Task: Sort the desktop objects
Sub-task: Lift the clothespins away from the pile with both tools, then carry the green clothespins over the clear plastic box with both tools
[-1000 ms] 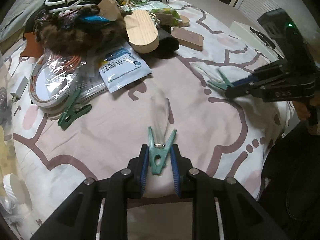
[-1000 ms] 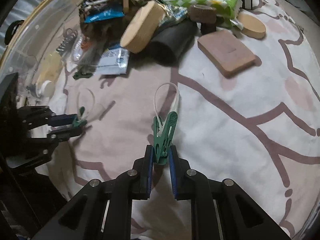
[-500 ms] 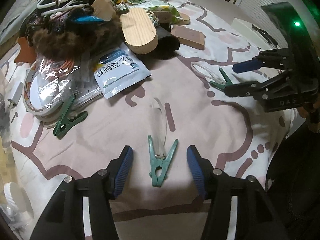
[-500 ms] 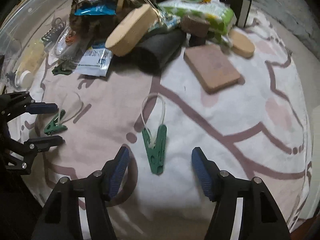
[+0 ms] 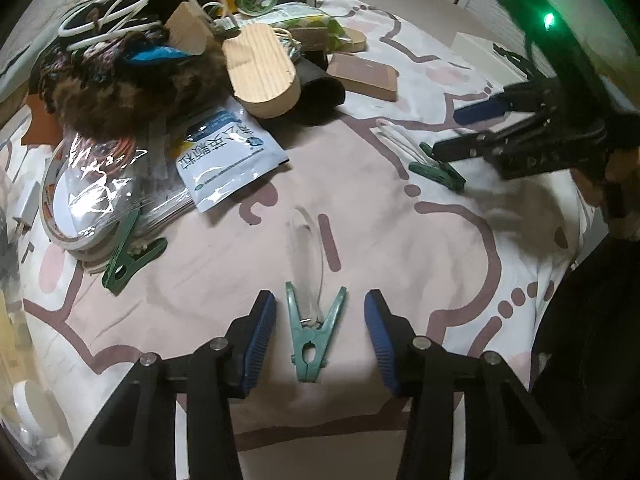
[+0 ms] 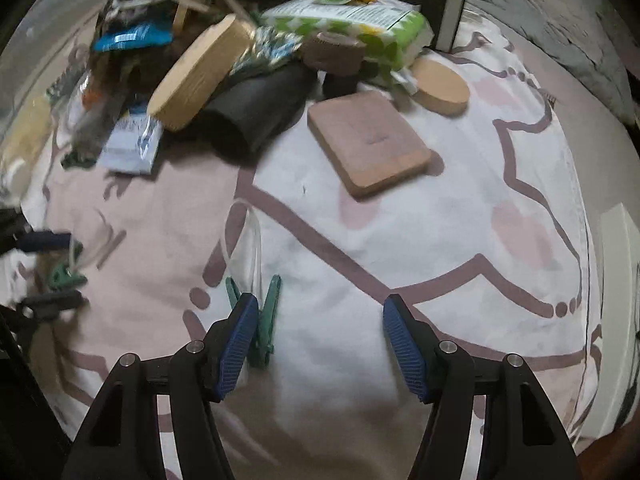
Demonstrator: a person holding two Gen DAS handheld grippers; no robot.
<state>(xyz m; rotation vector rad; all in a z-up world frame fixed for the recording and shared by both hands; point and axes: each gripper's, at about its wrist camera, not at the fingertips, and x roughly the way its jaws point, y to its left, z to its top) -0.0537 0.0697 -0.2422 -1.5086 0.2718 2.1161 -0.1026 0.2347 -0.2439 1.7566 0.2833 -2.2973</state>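
Observation:
A teal clothespin with a clear loop lies flat on the pink-patterned cloth, between the blue pads of my left gripper. Those jaws are closing, and neither pad touches the clip. A dark green clothespin lies on the cloth beside and partly behind the left pad of my right gripper, which is open with only bare cloth between its pads. In the left wrist view the right gripper hovers just above that green clip. The left gripper shows blurred at the left edge of the right wrist view.
A pile crowds the far side: wooden oval block, black roll, brown flat pad, white sachet, bagged tape roll with a third green clip, green wipes pack. The cloth drops off at right.
Both grippers opened and let go of their clothespins, which now lie on the cloth. The right gripper shifted right, leaving its clip by the left pad. The left jaws have narrowed slightly.

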